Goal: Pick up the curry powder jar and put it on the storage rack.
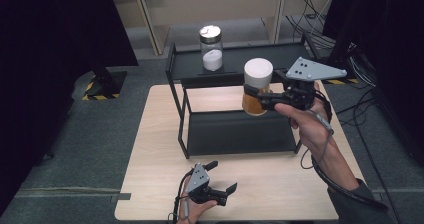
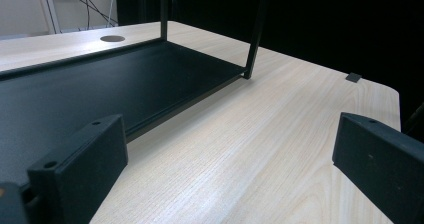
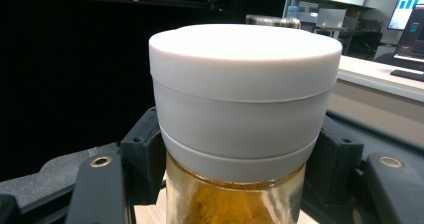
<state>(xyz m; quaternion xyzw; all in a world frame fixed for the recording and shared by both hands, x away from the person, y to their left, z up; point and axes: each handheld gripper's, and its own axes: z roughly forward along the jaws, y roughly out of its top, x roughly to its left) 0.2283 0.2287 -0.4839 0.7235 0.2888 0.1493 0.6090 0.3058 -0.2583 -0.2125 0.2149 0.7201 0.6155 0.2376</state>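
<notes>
My right gripper [image 1: 256, 95] is shut on an amber jar with a white lid [image 1: 257, 86], holding it upright in the air in front of the black two-tier shelf [image 1: 235, 134], about level with the upper tier. In the right gripper view the jar's white lid [image 3: 245, 96] looms close, both jaws pressed against the glass just below it. A second glass jar with a silver lid and white powder [image 1: 211, 48] stands on the shelf's upper tier. My left gripper [image 1: 224, 183] rests low at the table's front edge, open with nothing between its fingers [image 2: 80, 166].
The wooden table [image 1: 155, 149] has bare surface left of and in front of the shelf. The shelf's lower tier [image 2: 100, 84] holds nothing. Cables lie on the floor at the back right [image 1: 360, 79]. A small dark clip [image 2: 353, 77] sits near the table edge.
</notes>
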